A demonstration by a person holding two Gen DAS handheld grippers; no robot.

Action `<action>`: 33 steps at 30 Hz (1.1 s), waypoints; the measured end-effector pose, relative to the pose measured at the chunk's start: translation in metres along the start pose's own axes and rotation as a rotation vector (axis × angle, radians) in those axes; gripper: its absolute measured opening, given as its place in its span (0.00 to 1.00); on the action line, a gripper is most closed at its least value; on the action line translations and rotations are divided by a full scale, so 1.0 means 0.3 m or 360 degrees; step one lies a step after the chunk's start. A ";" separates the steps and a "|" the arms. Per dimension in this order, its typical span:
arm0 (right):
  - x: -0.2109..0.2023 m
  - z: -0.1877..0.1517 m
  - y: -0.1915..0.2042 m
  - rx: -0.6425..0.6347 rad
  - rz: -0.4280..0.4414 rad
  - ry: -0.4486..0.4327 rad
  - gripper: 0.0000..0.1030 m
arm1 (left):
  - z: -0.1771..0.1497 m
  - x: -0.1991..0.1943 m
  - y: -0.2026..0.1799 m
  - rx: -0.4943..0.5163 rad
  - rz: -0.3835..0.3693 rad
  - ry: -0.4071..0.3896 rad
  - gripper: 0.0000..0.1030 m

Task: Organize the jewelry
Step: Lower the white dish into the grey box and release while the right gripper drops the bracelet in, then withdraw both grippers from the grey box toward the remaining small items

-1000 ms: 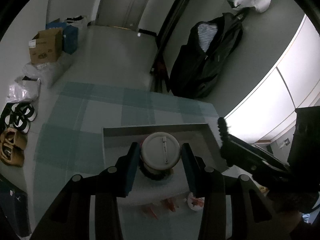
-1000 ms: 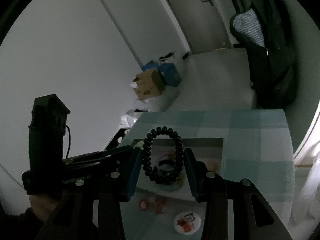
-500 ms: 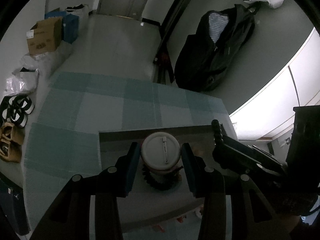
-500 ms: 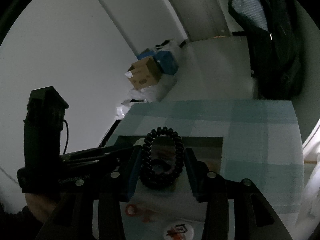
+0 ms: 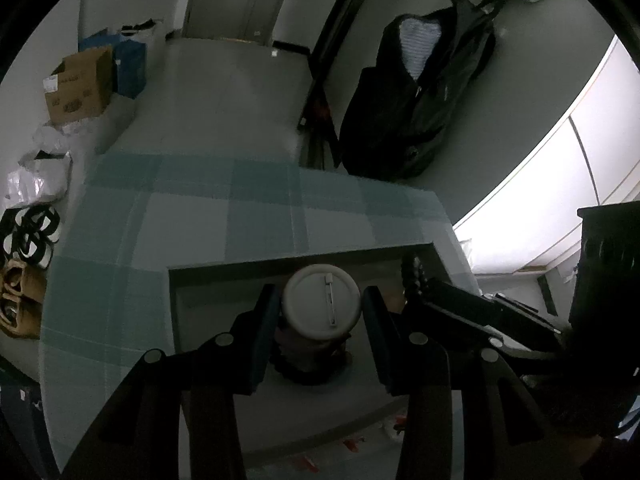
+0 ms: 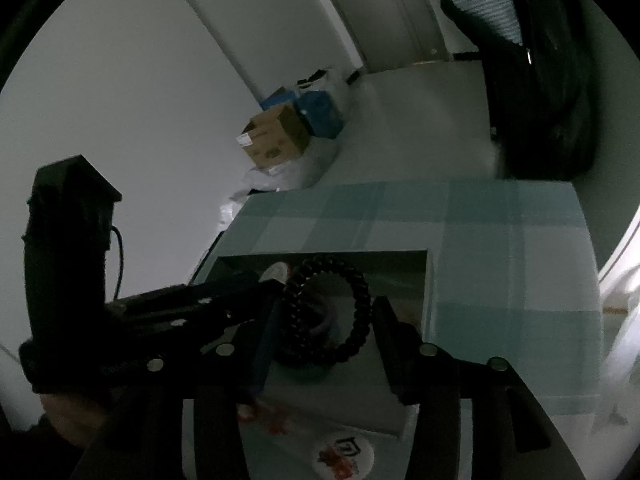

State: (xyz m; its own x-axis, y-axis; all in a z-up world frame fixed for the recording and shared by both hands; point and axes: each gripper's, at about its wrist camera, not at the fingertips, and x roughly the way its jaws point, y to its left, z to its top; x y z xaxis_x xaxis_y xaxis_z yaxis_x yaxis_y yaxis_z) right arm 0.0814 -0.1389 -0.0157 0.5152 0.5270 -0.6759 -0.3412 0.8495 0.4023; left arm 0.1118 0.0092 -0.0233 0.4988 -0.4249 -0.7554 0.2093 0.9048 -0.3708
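My left gripper [image 5: 320, 316] is shut on a round white pin badge [image 5: 321, 301], its back with the pin facing the camera, held over the open grey box [image 5: 208, 304]. My right gripper [image 6: 326, 320] is shut on a black coiled hair tie [image 6: 360, 304], also over the box [image 6: 428, 292]. The hair tie's edge and the right gripper show at the right of the left wrist view [image 5: 412, 276]. The left gripper shows at the left of the right wrist view [image 6: 208, 296]. Dark looped items [image 5: 308, 364] lie in the box under the badge.
The box sits on a table with a teal checked cloth [image 5: 192, 208]. Small red pieces [image 6: 276, 424] and a round printed badge [image 6: 346, 452] lie on the cloth in front of the box. Cardboard boxes [image 5: 78, 86] and a black jacket [image 5: 416, 92] are on the floor beyond.
Both grippers have moved forward over the box with their items still held. The loose pieces on the cloth have slid toward the bottom of both views.
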 end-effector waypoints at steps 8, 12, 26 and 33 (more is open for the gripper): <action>-0.055 -0.004 0.014 -0.0039 -0.0012 -0.0071 0.64 | 0.000 -0.004 0.009 -0.0050 -0.0034 0.0020 0.55; -0.074 -0.006 0.030 -0.0078 -0.0040 -0.0083 0.65 | -0.007 -0.028 0.006 -0.0049 -0.0030 -0.0014 0.57; -0.156 -0.027 0.055 -0.0097 -0.0104 -0.0135 0.68 | -0.041 -0.114 -0.001 -0.0052 0.0067 -0.0124 0.57; -0.194 -0.052 0.084 -0.0153 -0.0106 -0.0132 0.68 | -0.062 -0.164 0.011 -0.0060 0.0117 -0.0204 0.57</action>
State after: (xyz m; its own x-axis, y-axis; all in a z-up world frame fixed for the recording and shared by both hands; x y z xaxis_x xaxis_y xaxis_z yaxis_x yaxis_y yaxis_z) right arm 0.0306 -0.1486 0.0243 0.6013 0.4730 -0.6440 -0.3756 0.8787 0.2946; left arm 0.0723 0.0327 0.0027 0.6152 -0.3487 -0.7071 0.1377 0.9306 -0.3391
